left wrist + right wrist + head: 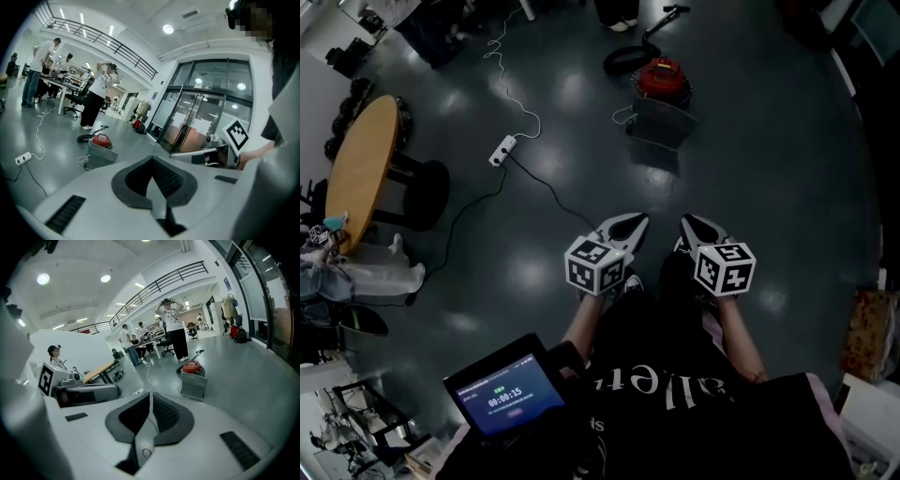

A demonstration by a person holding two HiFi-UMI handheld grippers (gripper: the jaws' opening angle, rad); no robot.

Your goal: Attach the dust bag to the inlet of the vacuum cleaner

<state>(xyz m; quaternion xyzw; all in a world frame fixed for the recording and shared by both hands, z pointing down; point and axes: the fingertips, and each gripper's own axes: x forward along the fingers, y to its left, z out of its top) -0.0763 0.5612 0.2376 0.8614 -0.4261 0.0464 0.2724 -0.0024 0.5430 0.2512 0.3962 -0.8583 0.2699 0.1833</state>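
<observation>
Red vac, grey bag — orange tbl, dark floor.

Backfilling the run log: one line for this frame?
left gripper: shut, empty | right gripper: shut, empty | vacuum cleaner: on floor ahead | grey boxy item, likely dust bag: beside it, untouched | task: not yet started

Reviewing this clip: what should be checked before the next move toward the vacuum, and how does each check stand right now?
1. Left gripper empty, jaws together: ok.
2. Right gripper empty, jaws together: ok.
3. Red vacuum cleaner in view on the floor ahead: ok.
4. Grey dust bag in view, just in front of the vacuum: ok.
5. Vacuum and bag within reach: not ok, both lie far off.
6. Inlet visible: cannot tell.
</observation>
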